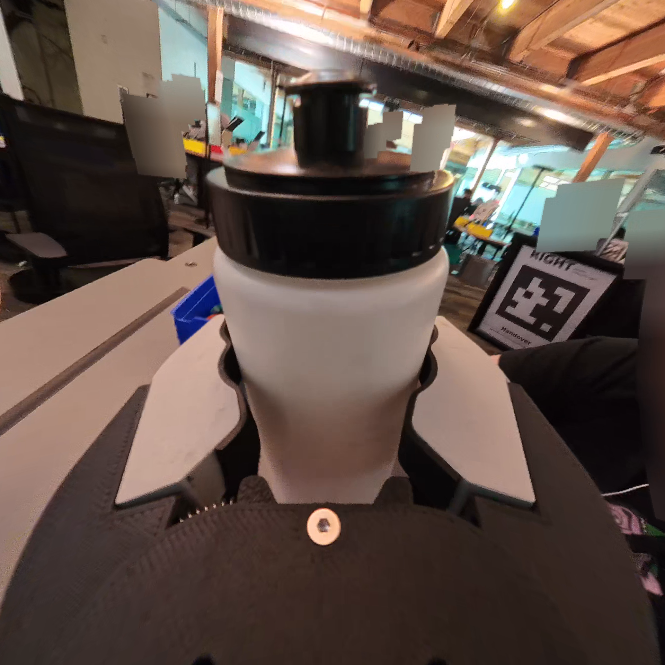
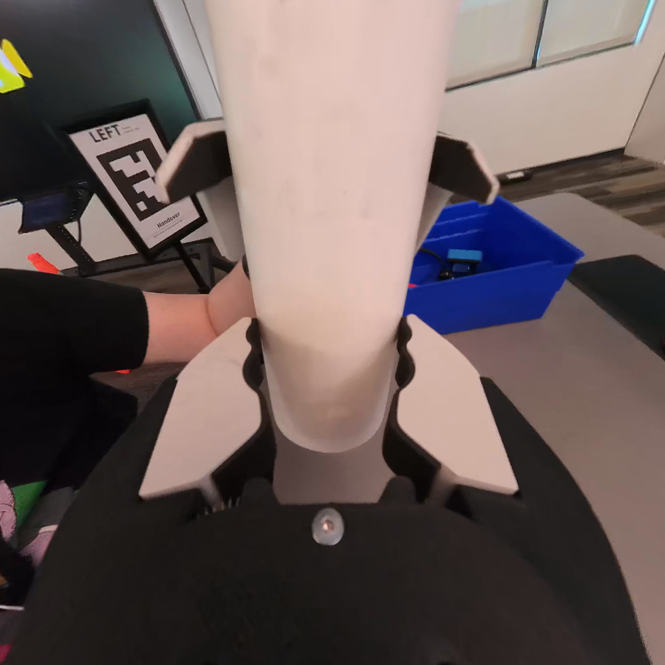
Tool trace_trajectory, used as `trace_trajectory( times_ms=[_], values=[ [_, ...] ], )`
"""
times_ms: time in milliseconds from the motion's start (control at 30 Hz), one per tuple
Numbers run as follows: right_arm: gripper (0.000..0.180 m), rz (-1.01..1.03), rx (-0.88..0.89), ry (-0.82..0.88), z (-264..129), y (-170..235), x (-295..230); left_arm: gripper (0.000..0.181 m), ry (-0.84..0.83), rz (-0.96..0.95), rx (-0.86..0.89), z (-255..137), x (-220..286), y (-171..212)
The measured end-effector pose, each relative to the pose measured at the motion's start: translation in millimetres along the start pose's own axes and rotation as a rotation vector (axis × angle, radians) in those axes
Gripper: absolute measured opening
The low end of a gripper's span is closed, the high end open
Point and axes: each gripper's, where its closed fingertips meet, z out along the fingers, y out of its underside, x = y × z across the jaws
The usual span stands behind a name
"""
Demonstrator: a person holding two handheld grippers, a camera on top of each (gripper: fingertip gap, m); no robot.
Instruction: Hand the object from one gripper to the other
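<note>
White bottle (image 1: 329, 360) clamped in left tongs (image 1: 329, 363); right tongs (image 2: 329, 360) flank base at 6 o'clock, grip uncertain. Risk: early left release drops bottle.

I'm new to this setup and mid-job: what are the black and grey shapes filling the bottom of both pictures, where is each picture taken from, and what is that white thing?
Each picture comes from a camera mounted on a handheld gripper, looking forward along its two fingers. A person carries one gripper in each hand; there is no robot arm.

The left wrist view shows the left gripper closed around a white bottle with a black cap.

The right wrist view shows the right gripper with its fingers around the bottle's lower end. Higher up the bottle, the other pair of grey fingers belongs to the left gripper. So both grippers appear to be on the bottle, mid-handover.

On the grey table behind sits a blue bin with small items inside.
</note>
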Motion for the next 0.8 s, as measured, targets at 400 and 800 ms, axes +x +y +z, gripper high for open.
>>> trace_trajectory(
  times_ms=[400,800],
  values=[
    [0.0,0.113,0.344,0.338,-240.3,-66.5,47.9,0.117,-0.204,0.023,0.001,-41.2,-28.4,-16.9],
    [0.014,0.141,-0.014,0.587,-282.7,-9.8,71.9,0.123,-0.144,0.127,-0.353,-5.6,-43.0,66.3]
  ],
)
